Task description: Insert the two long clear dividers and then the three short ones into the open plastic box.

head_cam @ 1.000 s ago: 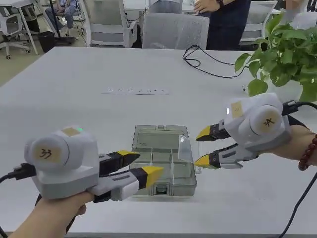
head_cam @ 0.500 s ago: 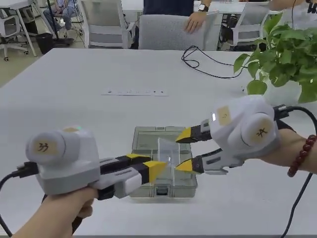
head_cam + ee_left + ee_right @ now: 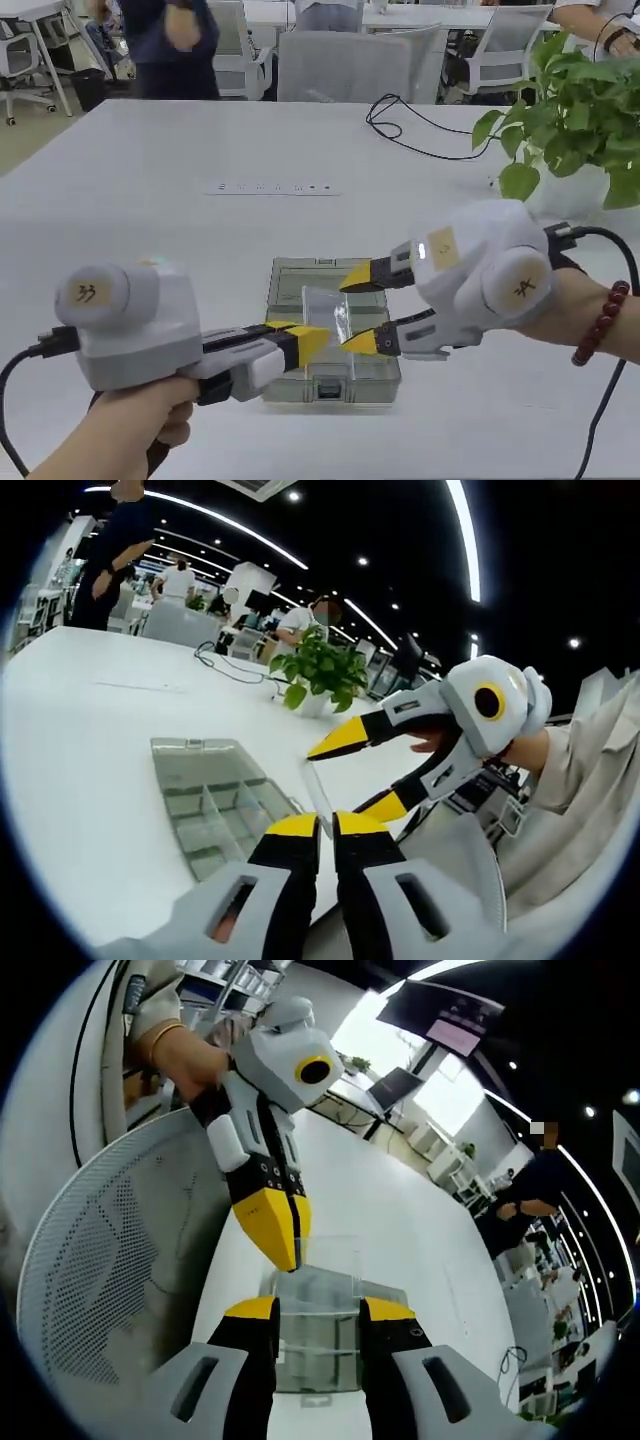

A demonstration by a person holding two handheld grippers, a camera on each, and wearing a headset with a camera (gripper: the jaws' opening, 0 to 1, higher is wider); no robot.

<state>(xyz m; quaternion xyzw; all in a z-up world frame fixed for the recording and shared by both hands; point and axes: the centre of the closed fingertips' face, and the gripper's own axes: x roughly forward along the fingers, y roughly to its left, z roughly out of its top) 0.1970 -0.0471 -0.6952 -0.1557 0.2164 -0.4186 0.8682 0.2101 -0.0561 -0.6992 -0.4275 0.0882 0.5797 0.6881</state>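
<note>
The open plastic box lies on the white table, with dividers standing inside it. My left gripper reaches in from the lower left and is shut on the lower corner of a clear divider, held upright over the box. My right gripper comes from the right, open, with one jaw above and one below the divider's far edge. In the left gripper view the divider shows edge-on above my shut left gripper. In the right gripper view the divider stands between the spread tips of my right gripper, over the box.
A potted plant stands at the table's right edge. A black cable loops at the far side. A thin strip lies mid-table. Office chairs and people are beyond the table's far edge.
My right gripper has moved left over the box, still open. My left gripper has pushed forward and shut on the clear divider, which now stands over the box's middle rather than its right side.
</note>
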